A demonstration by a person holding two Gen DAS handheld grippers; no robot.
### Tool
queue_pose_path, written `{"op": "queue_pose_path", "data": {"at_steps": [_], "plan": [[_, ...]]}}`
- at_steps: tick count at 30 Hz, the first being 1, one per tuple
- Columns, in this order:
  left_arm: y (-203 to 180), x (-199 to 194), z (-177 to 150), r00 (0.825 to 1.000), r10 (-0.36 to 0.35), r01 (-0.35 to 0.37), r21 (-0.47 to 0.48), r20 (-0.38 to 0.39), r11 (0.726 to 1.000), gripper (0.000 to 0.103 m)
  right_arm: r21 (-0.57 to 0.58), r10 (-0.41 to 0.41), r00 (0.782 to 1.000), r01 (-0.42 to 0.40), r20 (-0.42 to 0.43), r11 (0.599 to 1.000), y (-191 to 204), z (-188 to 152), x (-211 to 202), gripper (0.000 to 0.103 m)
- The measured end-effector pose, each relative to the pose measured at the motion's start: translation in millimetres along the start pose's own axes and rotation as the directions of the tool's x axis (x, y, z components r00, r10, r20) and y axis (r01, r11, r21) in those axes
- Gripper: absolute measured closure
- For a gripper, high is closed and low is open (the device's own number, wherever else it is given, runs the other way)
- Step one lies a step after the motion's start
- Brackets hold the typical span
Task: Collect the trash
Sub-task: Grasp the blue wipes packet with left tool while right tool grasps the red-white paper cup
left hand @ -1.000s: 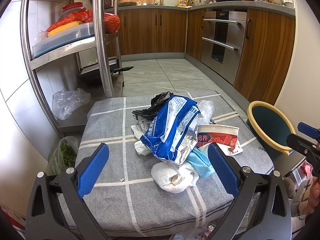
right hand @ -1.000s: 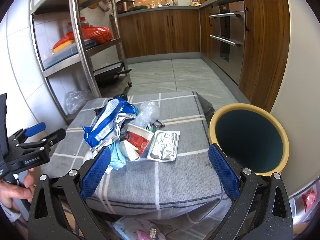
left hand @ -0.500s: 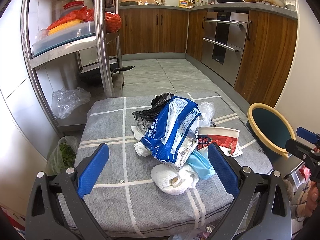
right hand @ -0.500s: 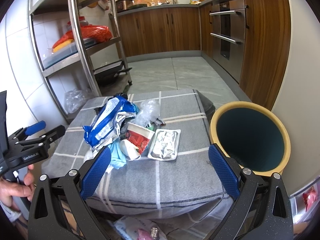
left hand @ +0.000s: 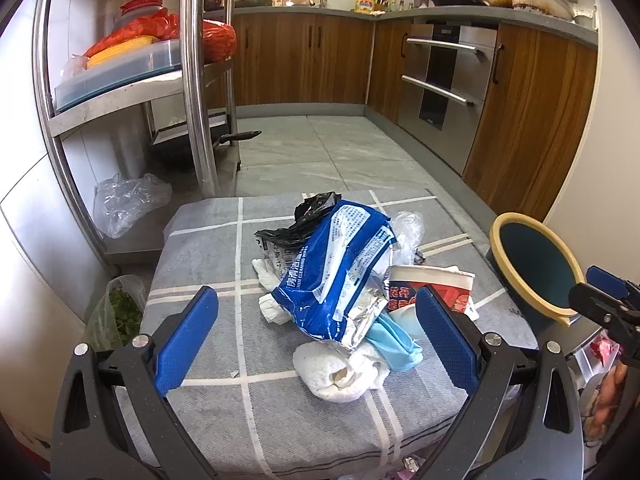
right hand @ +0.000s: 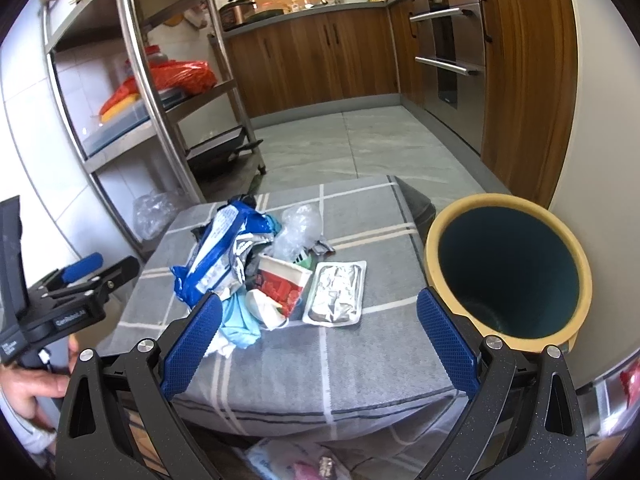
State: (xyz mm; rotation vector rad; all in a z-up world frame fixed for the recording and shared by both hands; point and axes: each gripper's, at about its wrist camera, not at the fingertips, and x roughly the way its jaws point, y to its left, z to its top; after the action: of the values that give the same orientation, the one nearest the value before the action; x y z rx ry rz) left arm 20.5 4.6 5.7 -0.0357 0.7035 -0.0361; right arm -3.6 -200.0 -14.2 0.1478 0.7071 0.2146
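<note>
A pile of trash lies on a grey checked cushion (left hand: 208,248): a blue foil bag (left hand: 340,276), a black bag (left hand: 308,216), a red and white carton (left hand: 428,288), a white tissue wad (left hand: 340,372), a light blue mask (left hand: 396,344). A silver foil pouch (right hand: 336,294) lies beside the carton (right hand: 282,282). A yellow-rimmed teal bin (right hand: 508,272) stands to the cushion's right. My left gripper (left hand: 316,336) is open above the near side of the pile. My right gripper (right hand: 318,340) is open and empty over the cushion's front.
A steel rack (left hand: 196,80) with a tray and red bag stands at the left. A clear plastic bag (left hand: 124,204) and a bag of greens (left hand: 120,312) lie on the floor by it. Wooden cabinets and an oven (left hand: 444,80) line the back and right.
Both grippers have stayed open with hardly any shift in view. The trash has not moved.
</note>
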Motion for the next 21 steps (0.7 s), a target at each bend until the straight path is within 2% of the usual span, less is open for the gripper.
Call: {"op": "queue_pose_path", "data": {"at_steps": [2,6,12,16,20,21], "plan": [[1.5,5.0,4.8,1.000,-0.010,0.010,-0.004,-0.017,1.000,0.006,0.003,-0.008,1.000,0.008,-0.006,1.000,-1.4,2.3,2.4,0.006],[0.1,22.7,15.5,0.997,-0.021,0.023,0.027,-0.078,0.999,0.008,0.030,0.041,0.997,-0.039,-0.059,0.999,-2.4,4.3,11.8,0.006],[-5.6,64.9,29.2,0.978,-0.058,0.076,0.085,-0.199,0.993,0.025,0.051,0.065,0.994,-0.061,-0.086,0.997,-3.5,6.7,22.9,0.006],[-9.2,93.8,31.8,0.964,-0.043,0.075,0.111,-0.264,0.991,0.031,0.079,0.081,0.991,-0.073,-0.108,0.994,-6.1,10.8,35.1,0.008],[-13.4,118.2,30.4,0.951,-0.005,0.055,0.152,-0.309,0.987,0.031,0.101,0.093,0.986,-0.079,-0.142,0.992,-8.7,11.6,49.2,0.008],[-13.7,123.0,29.5,0.948,0.007,0.048,0.164,-0.319,0.985,0.035,0.108,0.102,0.983,-0.086,-0.151,0.990,-9.0,10.7,53.7,0.008]]}}
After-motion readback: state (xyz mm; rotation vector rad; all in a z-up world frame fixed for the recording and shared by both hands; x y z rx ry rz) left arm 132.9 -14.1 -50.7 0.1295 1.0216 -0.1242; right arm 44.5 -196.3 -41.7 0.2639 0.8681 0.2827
